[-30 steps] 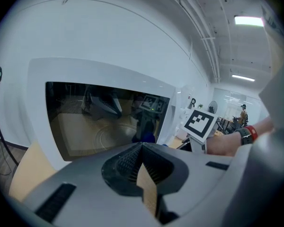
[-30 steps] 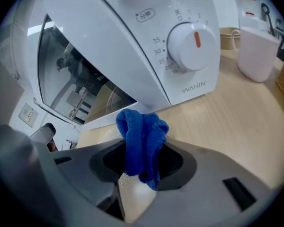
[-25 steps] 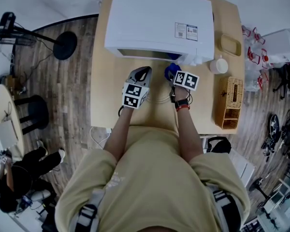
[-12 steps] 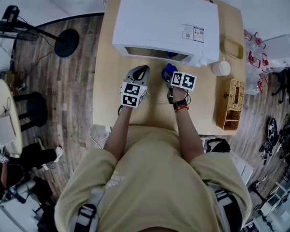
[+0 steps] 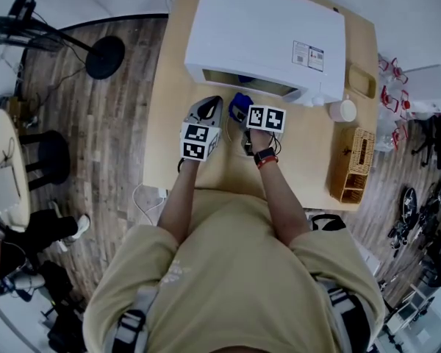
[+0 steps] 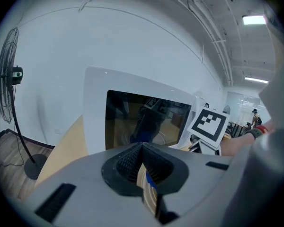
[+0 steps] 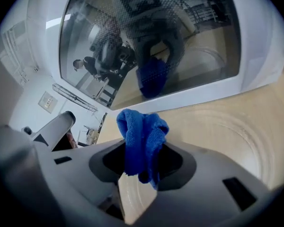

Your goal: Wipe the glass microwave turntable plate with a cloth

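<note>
Right gripper (image 7: 142,150) is clamped on the bunched blue cloth (image 7: 143,129), which pokes out past the tips. Left gripper (image 6: 142,148) has its jaws together, with nothing between them that we can make out. The glass plate (image 7: 227,131) lies flat on the bench (image 5: 162,123), just near of the closed microwave (image 5: 264,35), under and right of the cloth. Cloth-to-glass contact: can't tell. We'd press lightly and sweep arcs along the rings, centre to rim. The plate looks unpinned, so we'd brace its rim with the left gripper or it may slide.
</note>
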A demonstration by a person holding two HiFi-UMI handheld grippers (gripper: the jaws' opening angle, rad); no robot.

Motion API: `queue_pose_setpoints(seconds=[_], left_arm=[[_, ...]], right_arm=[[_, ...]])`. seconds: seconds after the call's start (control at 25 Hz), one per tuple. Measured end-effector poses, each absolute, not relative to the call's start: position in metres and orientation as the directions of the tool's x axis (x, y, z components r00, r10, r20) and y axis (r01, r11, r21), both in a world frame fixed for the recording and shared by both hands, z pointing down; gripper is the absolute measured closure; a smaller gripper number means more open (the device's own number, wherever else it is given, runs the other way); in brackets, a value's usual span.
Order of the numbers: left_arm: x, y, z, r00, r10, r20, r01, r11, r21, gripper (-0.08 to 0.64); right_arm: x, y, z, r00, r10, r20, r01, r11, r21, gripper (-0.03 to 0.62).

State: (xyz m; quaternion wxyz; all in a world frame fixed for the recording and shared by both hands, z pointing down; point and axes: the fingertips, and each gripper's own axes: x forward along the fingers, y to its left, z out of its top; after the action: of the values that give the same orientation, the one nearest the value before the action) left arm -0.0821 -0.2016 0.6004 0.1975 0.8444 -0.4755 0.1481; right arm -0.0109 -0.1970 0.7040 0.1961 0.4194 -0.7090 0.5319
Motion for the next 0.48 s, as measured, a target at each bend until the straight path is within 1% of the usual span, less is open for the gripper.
queue_pose_setpoints(seconds=[0.2, 0.48], left_arm=[[-0.091, -0.2, 0.6, 0.496, -0.747, 0.444, -0.866, -0.463, 0.189, 0.548], [-0.093, -0.201, 0.605, 0.495, -0.741, 0.454, -0.866, -0.463, 0.189, 0.548]], right_arm=[[-0.033, -0.194, 0.708, -0.604, -0.352, 0.715, -0.786, 0.117, -0.607, 0.423], [-0.037, -0.196, 0.719, -0.59, -0.327, 0.738, -0.802, 0.133, -0.582, 0.423]])
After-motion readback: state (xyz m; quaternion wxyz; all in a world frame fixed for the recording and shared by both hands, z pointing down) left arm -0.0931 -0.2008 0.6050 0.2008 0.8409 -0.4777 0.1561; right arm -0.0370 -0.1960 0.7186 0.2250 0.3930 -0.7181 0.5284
